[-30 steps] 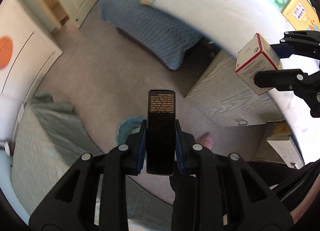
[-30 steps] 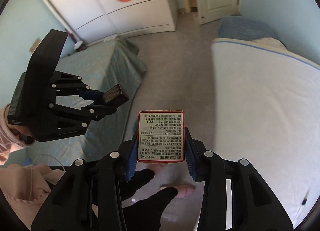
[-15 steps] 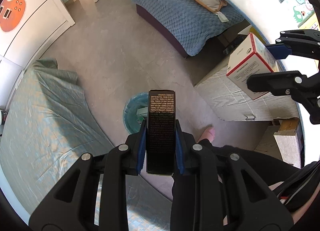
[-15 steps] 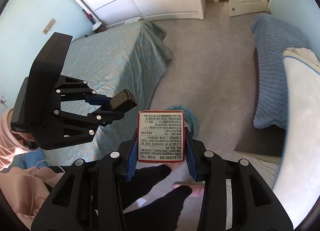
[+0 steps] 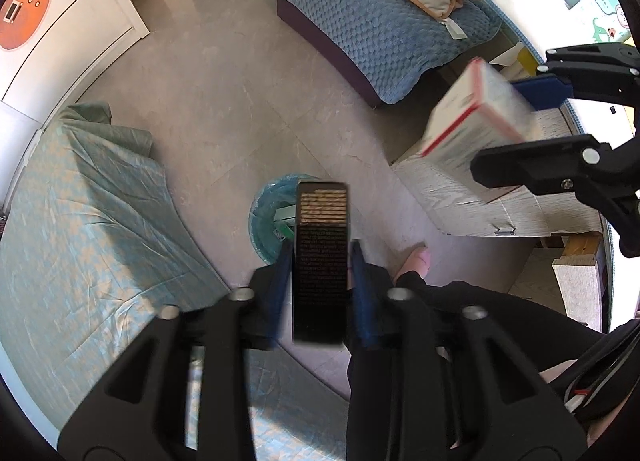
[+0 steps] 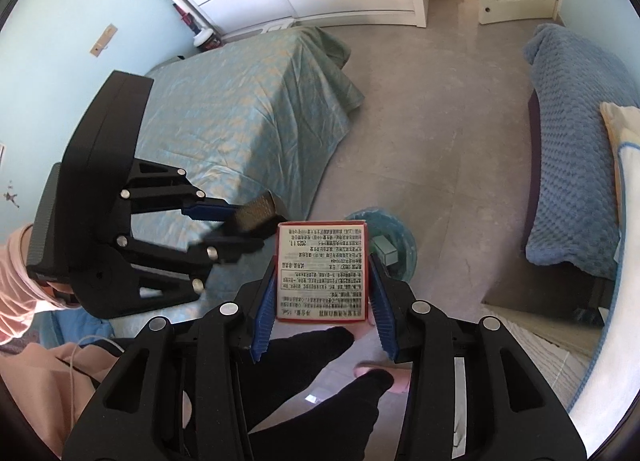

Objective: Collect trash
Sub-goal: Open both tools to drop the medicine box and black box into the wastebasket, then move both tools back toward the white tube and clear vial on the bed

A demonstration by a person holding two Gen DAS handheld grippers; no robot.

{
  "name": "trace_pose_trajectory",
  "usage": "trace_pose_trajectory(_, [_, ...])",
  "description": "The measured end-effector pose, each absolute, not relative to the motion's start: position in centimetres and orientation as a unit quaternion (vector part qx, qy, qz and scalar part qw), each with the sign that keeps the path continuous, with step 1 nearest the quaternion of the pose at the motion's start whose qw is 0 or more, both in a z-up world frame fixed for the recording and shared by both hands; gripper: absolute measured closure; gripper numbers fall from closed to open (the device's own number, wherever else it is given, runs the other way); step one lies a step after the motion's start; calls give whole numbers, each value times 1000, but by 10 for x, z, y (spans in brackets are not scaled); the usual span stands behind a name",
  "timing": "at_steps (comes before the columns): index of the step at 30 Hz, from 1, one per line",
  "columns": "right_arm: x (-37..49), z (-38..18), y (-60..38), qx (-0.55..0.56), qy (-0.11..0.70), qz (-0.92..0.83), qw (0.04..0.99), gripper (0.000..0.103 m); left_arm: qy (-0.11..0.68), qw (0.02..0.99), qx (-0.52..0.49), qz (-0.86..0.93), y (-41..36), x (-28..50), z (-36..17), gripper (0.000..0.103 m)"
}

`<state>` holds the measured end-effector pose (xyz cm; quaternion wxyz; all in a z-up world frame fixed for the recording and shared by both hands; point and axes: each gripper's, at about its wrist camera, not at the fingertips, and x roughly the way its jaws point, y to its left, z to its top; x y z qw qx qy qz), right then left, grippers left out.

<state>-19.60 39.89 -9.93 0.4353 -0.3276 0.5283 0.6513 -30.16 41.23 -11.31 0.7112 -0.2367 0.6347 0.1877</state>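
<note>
A round trash bin with a blue liner (image 5: 266, 217) stands on the floor, directly below both grippers. My left gripper (image 5: 320, 257) points straight down over it and its jaws are opening. A slim black box with gold print (image 5: 321, 217) lies between the pads, blurred, with a slight gap on each side. My right gripper (image 6: 323, 261) is also opening. A white box with red edges and small print (image 6: 322, 277) sits loose between its blue pads, above the bin (image 6: 394, 239). The left wrist view shows that box (image 5: 472, 121) blurred and tilted at the right.
A bed with a teal cover (image 5: 80, 221) lies left of the bin. A blue quilted bed (image 5: 380, 29) with a pillow is beyond it. A pale wooden cabinet (image 5: 452, 197) stands right of the bin. The person's dark legs and a pink slipper (image 5: 418, 261) are beside it.
Both grippers have come down over the bin. Their jaws have spread apart, and the black box and the red-edged box have slid forward, loose between the pads.
</note>
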Motion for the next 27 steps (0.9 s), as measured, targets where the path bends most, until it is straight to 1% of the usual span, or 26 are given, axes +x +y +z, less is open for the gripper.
trace_pose_trajectory(2, [-195,-98,403,-325,528,650,439,40,635,710,-236,193,413,-302,-114,21])
trace_pose_trajectory(4, [-192,-98,407,-323,531,647,443,40,635,709,-234,197,415,-303,-117,21])
trace_pose_trajectory(6, [-187,-98,409,-315,536,643,448,37,637,705,-238,202,418,-305,-120,21])
trace_pose_trajectory(13, [-181,-94,409,-320,533,638,454,36,640,701,-243,202,420,-308,-123,21])
trace_pose_trajectory(14, [-180,-93,409,-320,533,638,455,35,640,701,-243,203,419,-308,-123,21])
trace_pose_trajectory(15, [-179,-93,408,-320,532,637,457,30,640,701,-242,202,420,-307,-123,21])
trace_pose_trajectory(17, [-177,-91,406,-318,530,635,463,29,639,702,-242,201,420,-307,-122,21])
trace_pose_trajectory(22, [-170,-89,399,-316,530,629,473,28,638,706,-235,197,418,-304,-119,21])
trace_pose_trajectory(24, [-165,-87,394,-313,527,626,482,25,635,712,-230,193,415,-299,-114,21])
trace_pose_trajectory(27, [-155,-80,384,-302,523,619,502,24,628,727,-213,177,408,-288,-102,21])
